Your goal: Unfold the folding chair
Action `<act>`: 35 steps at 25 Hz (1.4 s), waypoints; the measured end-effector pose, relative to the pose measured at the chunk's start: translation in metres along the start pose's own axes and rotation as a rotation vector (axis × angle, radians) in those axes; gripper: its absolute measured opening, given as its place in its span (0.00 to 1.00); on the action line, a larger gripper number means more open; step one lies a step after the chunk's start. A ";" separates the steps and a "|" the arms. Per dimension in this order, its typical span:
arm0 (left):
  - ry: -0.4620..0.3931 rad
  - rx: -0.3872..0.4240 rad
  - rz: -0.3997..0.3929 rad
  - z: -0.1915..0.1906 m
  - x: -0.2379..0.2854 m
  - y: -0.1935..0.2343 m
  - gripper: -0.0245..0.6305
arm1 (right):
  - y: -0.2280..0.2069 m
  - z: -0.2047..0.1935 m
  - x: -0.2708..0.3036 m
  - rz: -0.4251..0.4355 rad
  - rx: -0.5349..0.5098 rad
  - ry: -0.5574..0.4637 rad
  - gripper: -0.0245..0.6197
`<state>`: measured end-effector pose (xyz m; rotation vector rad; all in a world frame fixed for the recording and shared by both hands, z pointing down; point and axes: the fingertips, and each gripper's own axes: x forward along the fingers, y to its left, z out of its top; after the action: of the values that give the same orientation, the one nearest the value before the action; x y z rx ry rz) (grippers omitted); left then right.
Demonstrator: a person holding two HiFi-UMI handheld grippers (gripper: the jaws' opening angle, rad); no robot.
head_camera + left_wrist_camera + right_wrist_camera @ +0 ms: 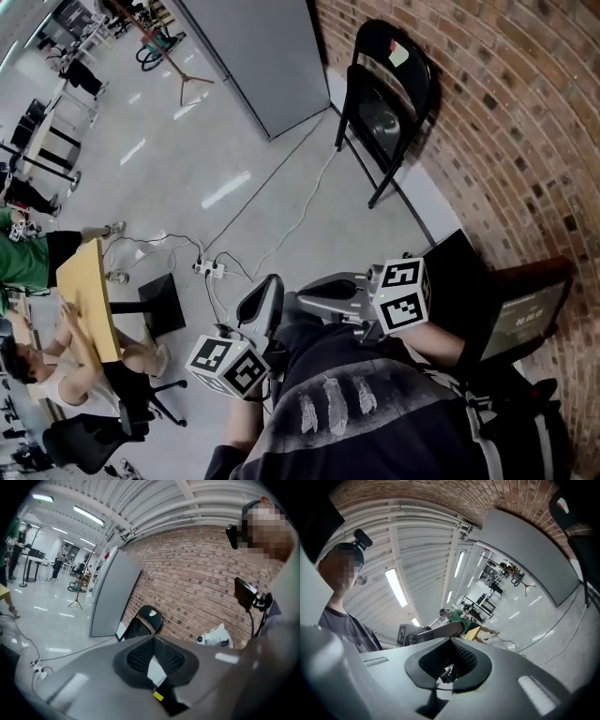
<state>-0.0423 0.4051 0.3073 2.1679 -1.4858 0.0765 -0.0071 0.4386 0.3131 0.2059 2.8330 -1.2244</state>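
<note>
The head view showed the folding chair [389, 94] folded against the brick wall [506, 122] at 1 o'clock, well apart from both grippers. Only that view showed the cable [281, 202] crossing the open floor between. The left gripper [271, 284] had its jaws together on nothing. Its own view put the chair at 12 o'clock, beside the grey panel [110, 597]. The right gripper [296, 302], likewise closed and empty, looked up at ceiling lights [396, 588], with the chair cut off at 2 o'clock.
</note>
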 end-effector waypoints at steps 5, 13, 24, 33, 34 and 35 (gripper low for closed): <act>0.022 0.009 -0.003 0.002 0.028 0.002 0.04 | -0.021 0.012 -0.017 -0.032 0.010 -0.027 0.03; 0.043 -0.005 -0.057 0.018 0.071 0.022 0.04 | -0.058 0.044 -0.018 -0.098 -0.003 -0.023 0.03; 0.064 -0.062 -0.137 0.050 0.114 0.088 0.04 | -0.111 0.080 0.030 -0.190 -0.041 0.067 0.03; 0.074 -0.107 -0.212 0.074 0.146 0.138 0.04 | -0.153 0.104 0.067 -0.287 -0.038 0.122 0.03; 0.076 -0.113 -0.222 0.076 0.148 0.142 0.04 | -0.156 0.106 0.070 -0.299 -0.037 0.122 0.03; 0.078 -0.117 -0.234 0.078 0.150 0.146 0.04 | -0.160 0.108 0.074 -0.313 -0.037 0.122 0.03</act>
<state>-0.1299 0.2030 0.3423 2.2007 -1.1558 -0.0064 -0.1033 0.2595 0.3471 -0.1778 3.0791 -1.2454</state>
